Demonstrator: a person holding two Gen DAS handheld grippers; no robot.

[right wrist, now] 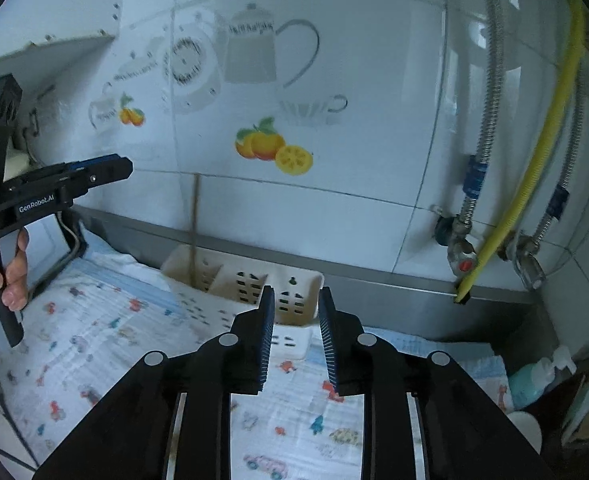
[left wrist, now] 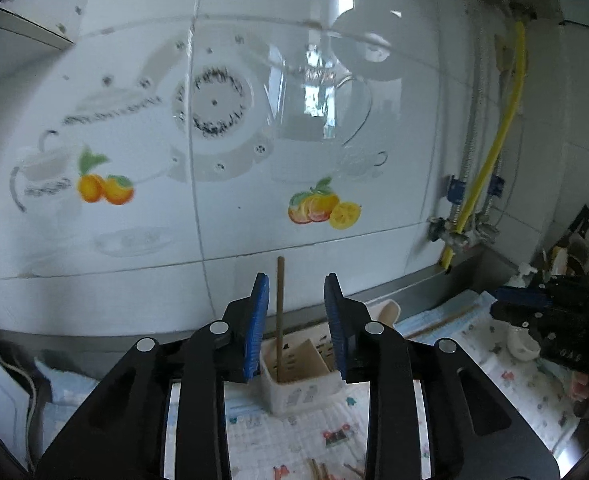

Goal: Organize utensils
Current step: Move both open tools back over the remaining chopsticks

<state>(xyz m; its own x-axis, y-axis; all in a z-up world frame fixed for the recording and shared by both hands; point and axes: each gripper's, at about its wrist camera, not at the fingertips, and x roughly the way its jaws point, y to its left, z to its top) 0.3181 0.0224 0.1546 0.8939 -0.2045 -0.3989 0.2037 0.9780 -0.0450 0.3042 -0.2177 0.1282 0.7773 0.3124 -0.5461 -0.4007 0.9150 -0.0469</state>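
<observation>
Our left gripper (left wrist: 296,320) and right gripper (right wrist: 296,336) both stand apart, empty. At twelve o'clock a chopstick (left wrist: 280,316) stands upright in the holder (left wrist: 300,390) on the patterned cloth (right wrist: 94,344); tiled wall (left wrist: 254,220) behind.

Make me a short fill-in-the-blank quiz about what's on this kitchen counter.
The brown chopstick stands upright in the cream ____. The left claw has its blue pads ____, with nothing pinched. The hose running down the tiled wall is ____. The fruit printed on the tiles is mostly ____.

Missing words: holder; apart; yellow; orange
</observation>
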